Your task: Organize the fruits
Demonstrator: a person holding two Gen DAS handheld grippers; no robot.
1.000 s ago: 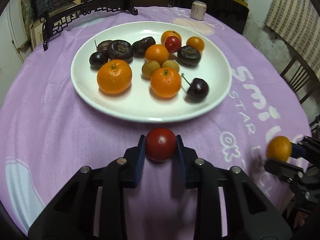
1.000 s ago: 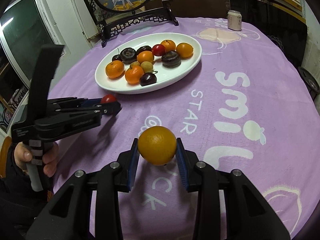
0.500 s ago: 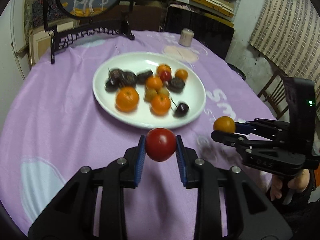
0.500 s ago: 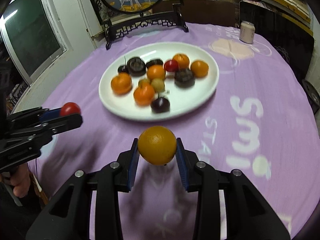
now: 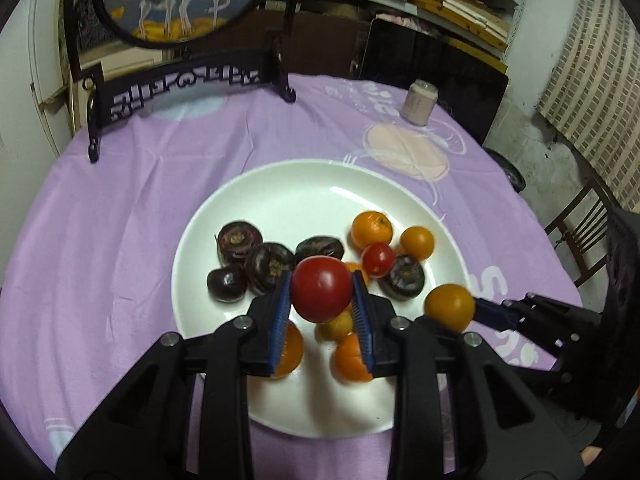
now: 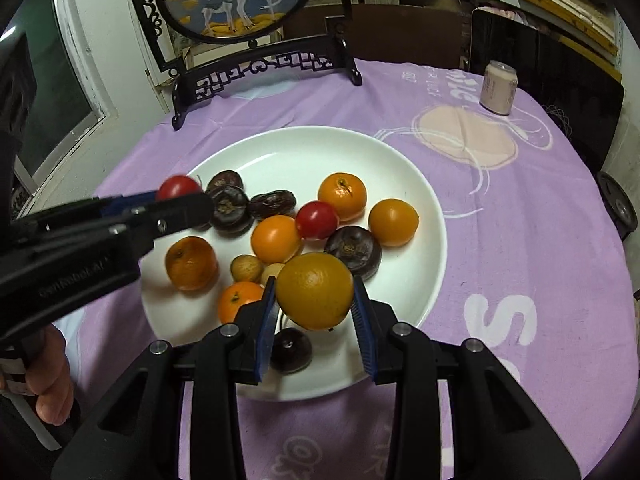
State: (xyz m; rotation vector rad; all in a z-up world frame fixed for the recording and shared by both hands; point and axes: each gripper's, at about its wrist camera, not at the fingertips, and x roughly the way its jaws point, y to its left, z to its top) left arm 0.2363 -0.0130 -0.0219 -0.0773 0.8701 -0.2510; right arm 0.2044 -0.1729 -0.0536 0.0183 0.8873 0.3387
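Note:
My left gripper (image 5: 321,308) is shut on a red tomato (image 5: 321,289) and holds it above the near part of the white plate (image 5: 280,184). My right gripper (image 6: 315,312) is shut on an orange fruit (image 6: 315,290) above the plate's (image 6: 424,280) near right side; that fruit also shows in the left wrist view (image 5: 449,307). The plate holds several oranges, dark purple fruits, a small red tomato (image 6: 316,220), a dark cherry (image 6: 291,350) and small yellow-green fruits. The left gripper (image 6: 180,200) crosses over the plate's left side in the right wrist view.
The plate sits on a round table with a purple cloth (image 5: 120,240). A black ornate stand with a round deer picture (image 6: 248,64) stands at the far edge. A small pale can (image 6: 498,88) is at the far right. A wooden chair (image 5: 580,232) stands at the right.
Both grippers have moved forward from the table's near side to above the plate, each still holding its fruit. The plate looks larger and closer.

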